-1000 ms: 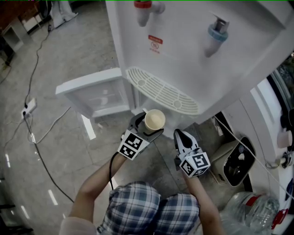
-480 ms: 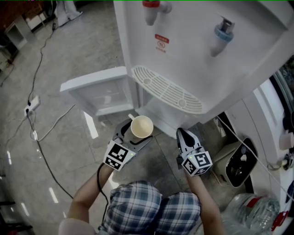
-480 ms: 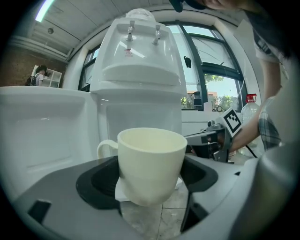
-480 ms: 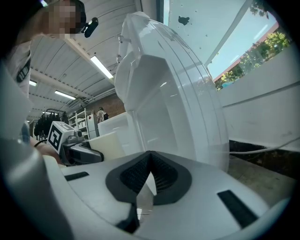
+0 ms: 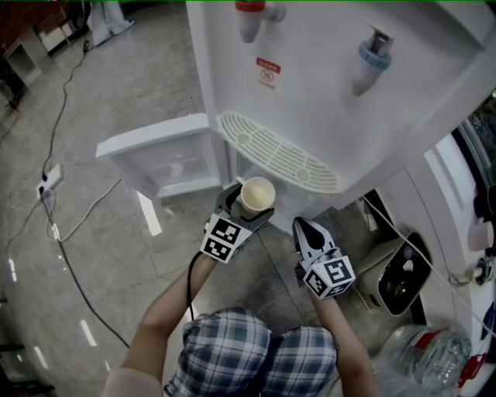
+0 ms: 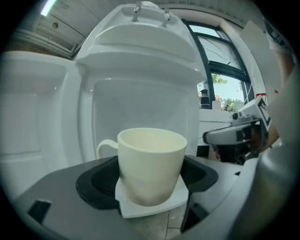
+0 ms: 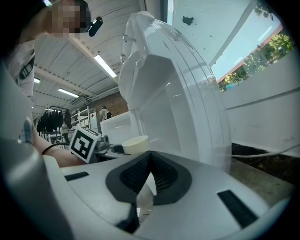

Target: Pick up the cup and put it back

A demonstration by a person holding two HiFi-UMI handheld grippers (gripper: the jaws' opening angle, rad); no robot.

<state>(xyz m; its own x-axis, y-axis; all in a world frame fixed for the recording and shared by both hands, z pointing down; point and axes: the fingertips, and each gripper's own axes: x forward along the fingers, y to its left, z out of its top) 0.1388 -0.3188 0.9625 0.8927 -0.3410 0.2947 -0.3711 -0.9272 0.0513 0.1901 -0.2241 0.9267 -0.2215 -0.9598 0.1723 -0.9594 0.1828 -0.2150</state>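
The left tongs (image 5: 242,213) are clamped on a cream cup (image 5: 257,194), one jaw on each side of its lower body. The left gripper view shows the cup upright, with its handle (image 6: 107,147) pointing left and nothing visible inside it. The right tongs (image 5: 304,231) hang just to the right of the left pair, a little apart from it. Their jaws are pressed together and hold nothing, as the right gripper view confirms.

The cup is held in the air above the tiled floor (image 5: 101,233), touching nothing but the tongs. Just beyond it stands a white water dispenser (image 5: 325,85). The cup sits in front of and below the dispenser's slotted drip tray (image 5: 275,151). To the left, the dispenser's lower cabinet door (image 5: 159,151) hangs open. Higher up are a red tap (image 5: 249,17) and a blue tap (image 5: 366,58).

The cup appears to be already picked up, so the step in hand is carrying it to be put back. Whether it belongs on the drip tray or in the open cabinet cannot be told. The next move probably calls for keeping the cup level and lowering it until its base rests flat. Only then should the left jaws spread and draw straight back, clear of the handle.
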